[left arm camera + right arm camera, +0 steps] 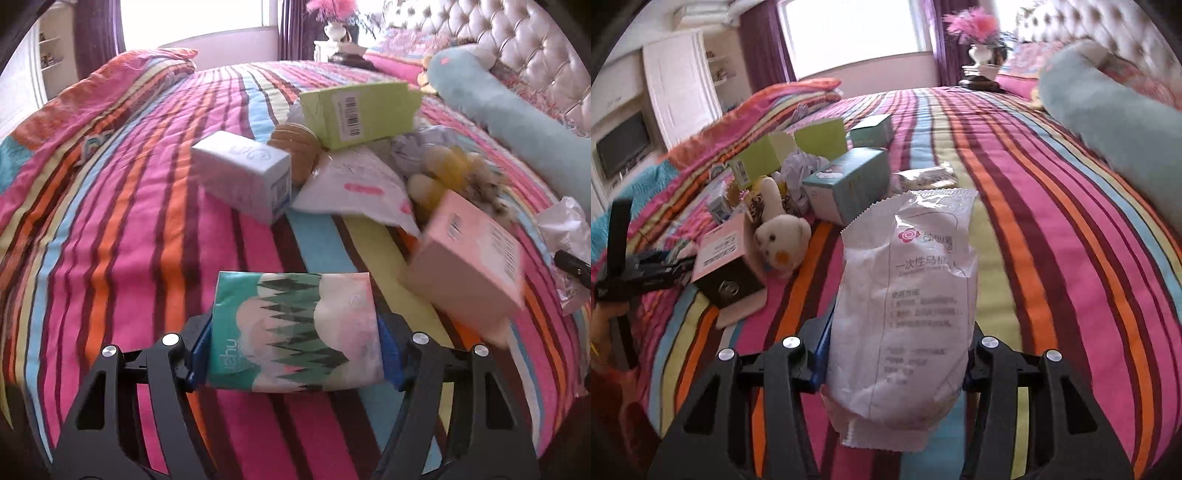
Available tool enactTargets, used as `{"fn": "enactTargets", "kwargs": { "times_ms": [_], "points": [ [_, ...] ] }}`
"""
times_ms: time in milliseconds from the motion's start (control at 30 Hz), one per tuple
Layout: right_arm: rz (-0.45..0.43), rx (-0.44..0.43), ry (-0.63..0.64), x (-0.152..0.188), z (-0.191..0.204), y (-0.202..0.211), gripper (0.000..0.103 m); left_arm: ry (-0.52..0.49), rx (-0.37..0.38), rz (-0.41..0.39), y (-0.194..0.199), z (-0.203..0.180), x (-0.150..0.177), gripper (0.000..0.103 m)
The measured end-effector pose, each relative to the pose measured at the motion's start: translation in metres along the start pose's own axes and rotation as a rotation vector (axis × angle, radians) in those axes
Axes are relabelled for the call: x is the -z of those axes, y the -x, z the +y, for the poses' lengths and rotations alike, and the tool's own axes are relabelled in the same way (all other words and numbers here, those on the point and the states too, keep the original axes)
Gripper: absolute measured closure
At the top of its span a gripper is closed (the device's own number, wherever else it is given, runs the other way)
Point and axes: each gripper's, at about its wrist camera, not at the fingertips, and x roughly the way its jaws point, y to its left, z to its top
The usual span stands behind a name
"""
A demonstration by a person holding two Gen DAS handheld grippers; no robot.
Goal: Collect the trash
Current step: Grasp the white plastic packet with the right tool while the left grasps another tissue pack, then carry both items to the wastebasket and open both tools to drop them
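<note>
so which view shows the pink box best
Left wrist view: the pink box is near, its barcoded top and side visible, though blurred. Right wrist view shows it smaller at left, beside the plush toy.

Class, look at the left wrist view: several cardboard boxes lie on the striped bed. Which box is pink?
The pink box, at the right near the camera, barcode showing. The lime-green box lies farther back, and the white box sits left of it.
</note>
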Motion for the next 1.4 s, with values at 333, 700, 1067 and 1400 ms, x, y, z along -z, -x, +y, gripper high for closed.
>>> {"fn": "enactTargets", "kwargs": {
  "times_ms": [333, 700, 1067, 1400],
  "points": [
    [-0.062, -0.227, -0.020, 0.083, 0.038, 0.117, 0.054, -0.066, 0.201, -0.152, 0.158, -0.064, 0.126, 0.034],
    [0.410, -0.198, -0.124, 0.266, 0.070, 0.079, 0.054, -0.098, 0.276, 0.332, 0.080, -0.157, 0.318, 0.034],
    [0.559, -0.117, -0.119, 0.304, 0.078, 0.036, 0.052, -0.158, 0.234, 0.502, 0.042, -0.177, 0.349, 0.031],
    [0.570, -0.057, -0.105, 0.315, 0.073, 0.044, 0.030, -0.151, 0.195, 0.510, 0.038, -0.171, 0.349, 0.012]
  ]
}}
